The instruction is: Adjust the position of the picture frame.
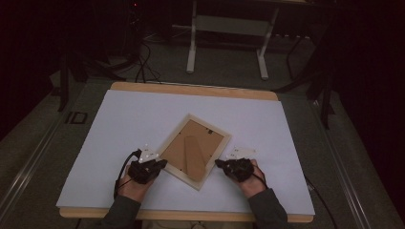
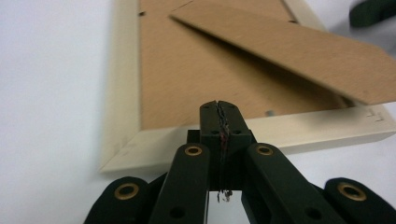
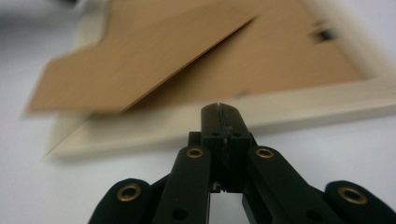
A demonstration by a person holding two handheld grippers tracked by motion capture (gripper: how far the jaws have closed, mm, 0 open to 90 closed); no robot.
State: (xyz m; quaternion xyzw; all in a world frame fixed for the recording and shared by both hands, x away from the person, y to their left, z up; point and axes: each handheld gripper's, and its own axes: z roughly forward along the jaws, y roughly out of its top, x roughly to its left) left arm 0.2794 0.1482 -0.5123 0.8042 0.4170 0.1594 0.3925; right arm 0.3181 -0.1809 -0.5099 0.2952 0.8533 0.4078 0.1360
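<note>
A pale wooden picture frame [image 1: 194, 148] lies face down and turned at an angle on the white table cover [image 1: 124, 124]. Its brown backboard carries a fold-out stand [image 1: 194, 152] that sticks up a little. My left gripper [image 1: 163, 164] is at the frame's lower left side, jaws shut with nothing between them. In the left gripper view its tips [image 2: 219, 106] are over the frame's pale rail [image 2: 299, 133], beneath the raised stand [image 2: 289, 51]. My right gripper [image 1: 218, 163], also shut and empty, points at the lower right side; its tips [image 3: 219, 108] are near the rail [image 3: 299, 107].
The cover lies on a wooden table top [image 1: 191, 89] with edges showing at front and back. A white table stand [image 1: 228, 36] and cables are on the dark floor behind. Bare cover surrounds the frame on all sides.
</note>
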